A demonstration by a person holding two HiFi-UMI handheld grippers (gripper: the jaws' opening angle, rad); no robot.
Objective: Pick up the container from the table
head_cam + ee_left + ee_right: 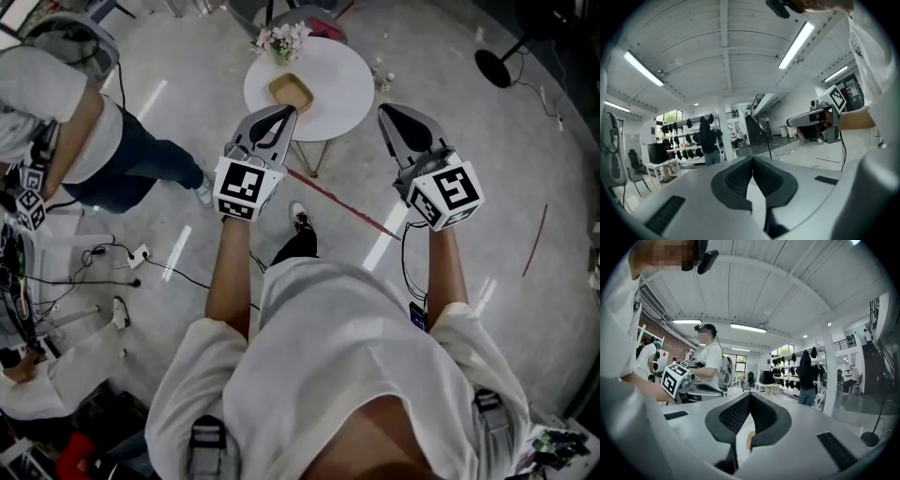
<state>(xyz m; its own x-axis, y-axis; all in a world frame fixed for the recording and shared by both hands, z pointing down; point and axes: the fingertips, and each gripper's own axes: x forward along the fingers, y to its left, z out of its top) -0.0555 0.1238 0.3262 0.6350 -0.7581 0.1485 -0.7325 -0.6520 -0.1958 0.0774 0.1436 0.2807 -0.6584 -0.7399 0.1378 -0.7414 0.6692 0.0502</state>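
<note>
While both grippers' jaws were shut with nothing in them, the container (291,91) sat on the round table (342,84) near the flowers (281,39). It lay just ahead of the left gripper (281,116), not touching. The right gripper (392,114) was farther off. The container looked near-square, with no clear long axis.

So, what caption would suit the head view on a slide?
From above: left gripper and right gripper, both shut and empty, held toward a white round table bearing a tan container.
</note>
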